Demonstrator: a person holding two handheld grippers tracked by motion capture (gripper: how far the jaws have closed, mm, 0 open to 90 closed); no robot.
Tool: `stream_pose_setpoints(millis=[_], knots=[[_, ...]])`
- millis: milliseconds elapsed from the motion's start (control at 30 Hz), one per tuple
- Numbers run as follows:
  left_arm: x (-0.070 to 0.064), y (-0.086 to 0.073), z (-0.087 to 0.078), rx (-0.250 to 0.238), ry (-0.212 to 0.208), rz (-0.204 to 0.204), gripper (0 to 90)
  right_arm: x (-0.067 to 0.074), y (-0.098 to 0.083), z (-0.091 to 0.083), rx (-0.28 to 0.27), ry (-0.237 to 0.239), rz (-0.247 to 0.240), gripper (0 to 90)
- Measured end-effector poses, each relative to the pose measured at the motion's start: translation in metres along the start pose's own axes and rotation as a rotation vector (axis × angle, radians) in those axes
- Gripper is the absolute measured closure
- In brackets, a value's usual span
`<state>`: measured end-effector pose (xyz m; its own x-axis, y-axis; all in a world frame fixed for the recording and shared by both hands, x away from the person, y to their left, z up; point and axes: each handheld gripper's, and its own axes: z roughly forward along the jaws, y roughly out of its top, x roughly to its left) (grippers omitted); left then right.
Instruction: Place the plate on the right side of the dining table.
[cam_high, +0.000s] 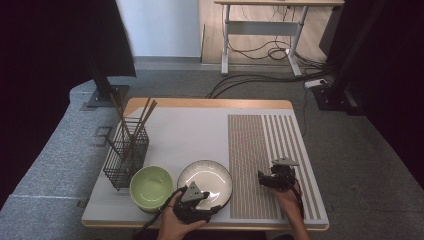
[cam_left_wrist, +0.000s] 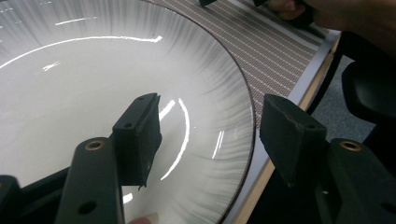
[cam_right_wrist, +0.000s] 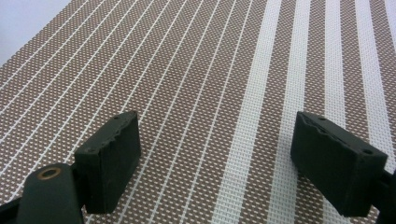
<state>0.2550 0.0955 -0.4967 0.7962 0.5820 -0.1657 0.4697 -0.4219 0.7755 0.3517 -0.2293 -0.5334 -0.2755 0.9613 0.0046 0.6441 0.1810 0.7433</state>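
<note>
**A:** status on your two tools?

**B:** my left gripper (cam_high: 196, 200) sits at the near table edge, over the near rim of the white plate (cam_high: 205, 184); jaws spread wide, nothing between them; in the left gripper view one jaw hangs over the plate's inside, the other outside its dark rim, over the table edge; whether either touches the plate, I cannot tell.

**A:** right one?

**B:** my right gripper (cam_high: 276, 176) is over the striped placemat (cam_high: 260, 150), well apart from the plate; jaws spread, holding nothing; the right gripper view has brown weave with white stripes under both jaws.

**A:** what's around the plate?

**B:** green bowl (cam_high: 151, 187) just beside it on the left, rims near or touching, cannot tell which; behind the bowl a black wire basket (cam_high: 126, 155) with several brown chopsticks (cam_high: 142, 120) standing tilted in it; placemat edge just right of the plate; all on the pale grey table top (cam_high: 190, 130) with a wood edge.

**A:** anything blocking?

**B:** my own left hand (cam_high: 175, 220) and gripper cover the plate's near rim in the high view; nothing lies on the plate; the bowl is close on its left side.

**A:** labels, writing?

**B:** none readable on the plate, bowl, basket or mat.
</note>
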Motion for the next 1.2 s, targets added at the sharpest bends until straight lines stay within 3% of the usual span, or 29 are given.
stream_pose_setpoints(millis=[1200], knots=[[0.0031, -0.0016, 0.0026, -0.008, -0.010, -0.008, 37.9, -0.0004, 0.0000, 0.0000, -0.002, 0.003, 0.002, 16.4]])
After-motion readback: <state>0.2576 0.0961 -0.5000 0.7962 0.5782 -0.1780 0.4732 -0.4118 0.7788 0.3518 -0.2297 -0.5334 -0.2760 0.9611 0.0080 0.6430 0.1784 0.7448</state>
